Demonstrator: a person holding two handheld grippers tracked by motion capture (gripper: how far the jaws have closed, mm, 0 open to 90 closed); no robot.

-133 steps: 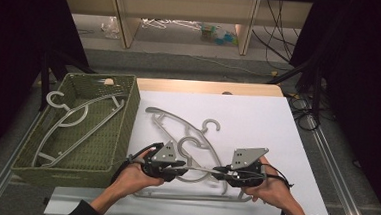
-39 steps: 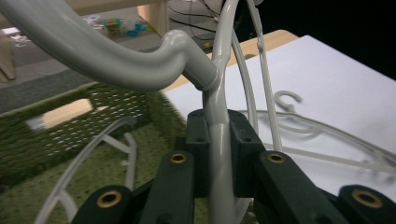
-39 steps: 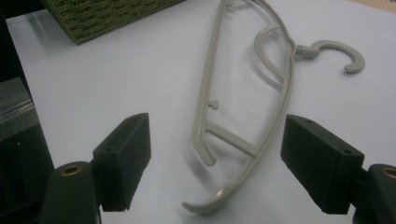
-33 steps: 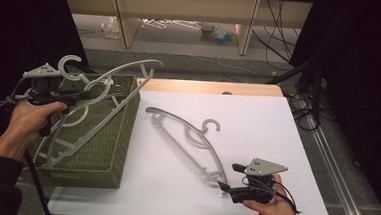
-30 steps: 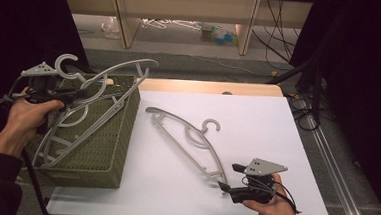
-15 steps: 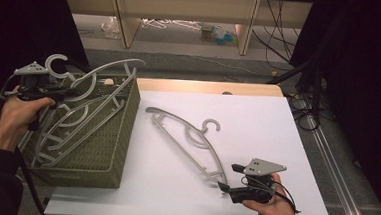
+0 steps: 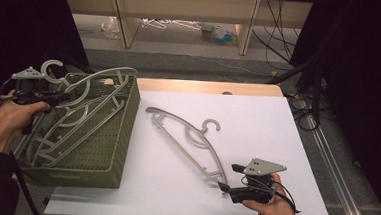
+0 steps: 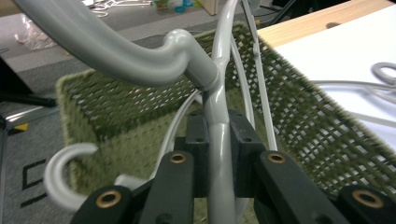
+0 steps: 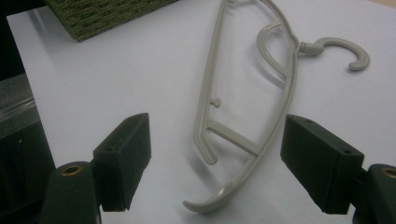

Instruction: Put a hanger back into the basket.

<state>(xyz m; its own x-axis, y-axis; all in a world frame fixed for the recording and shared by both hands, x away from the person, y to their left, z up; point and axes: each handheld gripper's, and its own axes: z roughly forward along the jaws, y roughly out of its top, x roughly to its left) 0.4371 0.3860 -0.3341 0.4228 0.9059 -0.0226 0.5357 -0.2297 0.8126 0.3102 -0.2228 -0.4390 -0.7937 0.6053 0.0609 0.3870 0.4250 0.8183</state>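
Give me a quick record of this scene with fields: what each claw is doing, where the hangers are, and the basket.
left claw: shut on grey hanger, holding it over the basket
right claw: open, empty, low over the white sheet
second hanger: lying flat on white sheet, its end between the right claw's jaws
green woven basket: left of sheet, holds another hanger

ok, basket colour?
Olive green woven mesh basket; clearest in the left gripper view.

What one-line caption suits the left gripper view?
Left gripper clamps a grey hanger above the green woven basket.
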